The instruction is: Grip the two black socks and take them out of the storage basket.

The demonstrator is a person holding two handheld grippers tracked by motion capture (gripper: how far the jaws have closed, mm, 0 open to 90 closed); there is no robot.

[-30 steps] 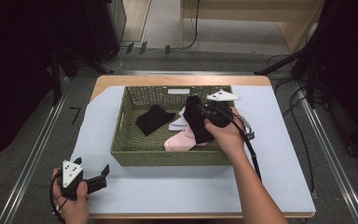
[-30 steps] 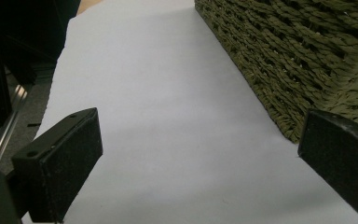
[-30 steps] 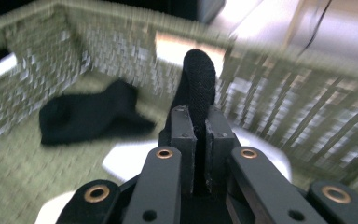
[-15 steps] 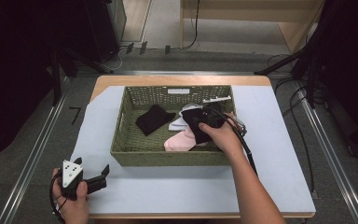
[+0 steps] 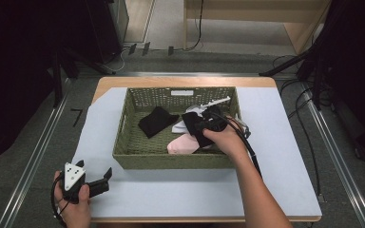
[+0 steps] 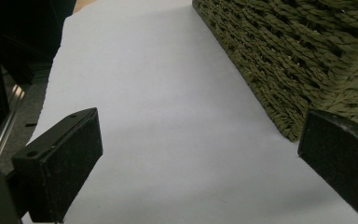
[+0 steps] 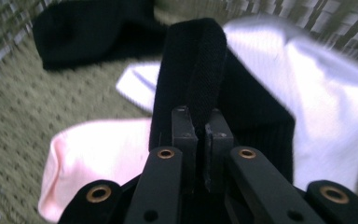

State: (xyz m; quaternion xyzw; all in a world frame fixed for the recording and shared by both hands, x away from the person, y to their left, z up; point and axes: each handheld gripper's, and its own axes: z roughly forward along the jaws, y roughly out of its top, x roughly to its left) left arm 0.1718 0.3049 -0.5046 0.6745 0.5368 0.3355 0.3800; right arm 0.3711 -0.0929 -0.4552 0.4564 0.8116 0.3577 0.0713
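Right gripper (image 7: 200, 133) inside woven basket (image 5: 123, 137), right half, jaws having just closed, now pinched on fold of black sock (image 7: 200, 65). Sock stood over pink sock (image 7: 98, 154) and white sock (image 7: 321, 102), near basket's front wall. Second black sock (image 5: 157, 121) lay left of centre on basket floor, apart from others. Left gripper (image 5: 105, 176) rested on pale sheet (image 5: 285, 142) outside basket's front left corner, jaws wide apart, nothing between them.
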